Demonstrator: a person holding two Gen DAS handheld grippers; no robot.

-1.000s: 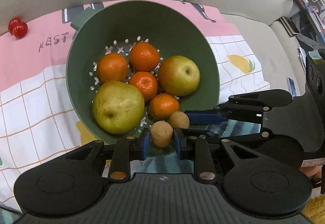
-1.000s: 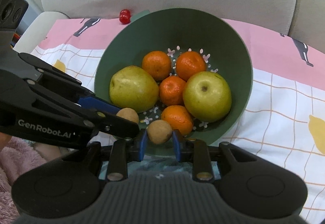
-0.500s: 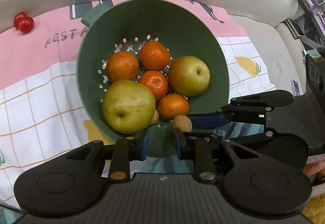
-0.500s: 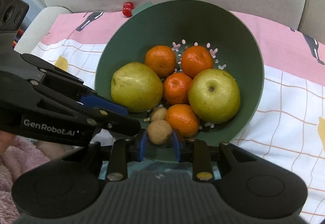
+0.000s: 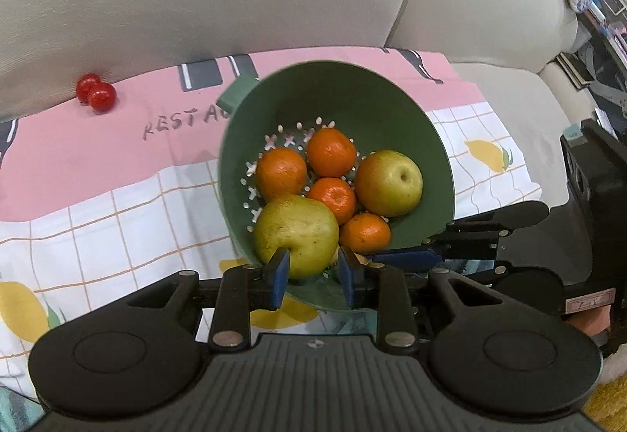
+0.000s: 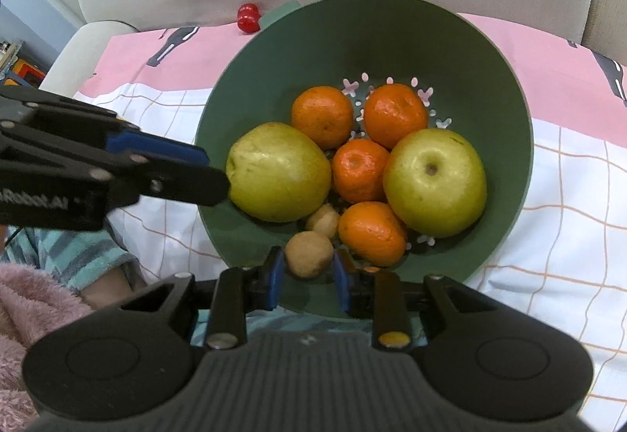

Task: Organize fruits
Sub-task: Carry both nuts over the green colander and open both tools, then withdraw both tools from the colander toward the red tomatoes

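**Last small fruit at the bowl's near wall**

Sofa cushions back the scene, with a pink and checked cloth [image 5: 98,173] spread over the seat and the green bowl [image 6: 274,87] resting on it. My right gripper [image 6: 307,271] holds a small brown fruit [image 6: 308,253] between its blue pads, fingers narrow, just inside the bowl's near wall. Straight ahead of those fingers, almost touching the held fruit, sits a second brown fruit [image 6: 323,220], wedged between the pear [image 6: 278,171] and the nearest orange [image 6: 370,232]. My left gripper [image 5: 313,275] hangs above the near rim; its jaws are opening, nothing pinched between them, the pear showing beyond its fingertips.

I judge the coming move to be a release by the right hand: the fruit is round, so no axis matters, only that the free pocket lies directly below and slightly ahead of its fingers. Two red cherries [image 5: 96,95] lie well beyond the left fingers, up against the sofa back, closer to the left hand.
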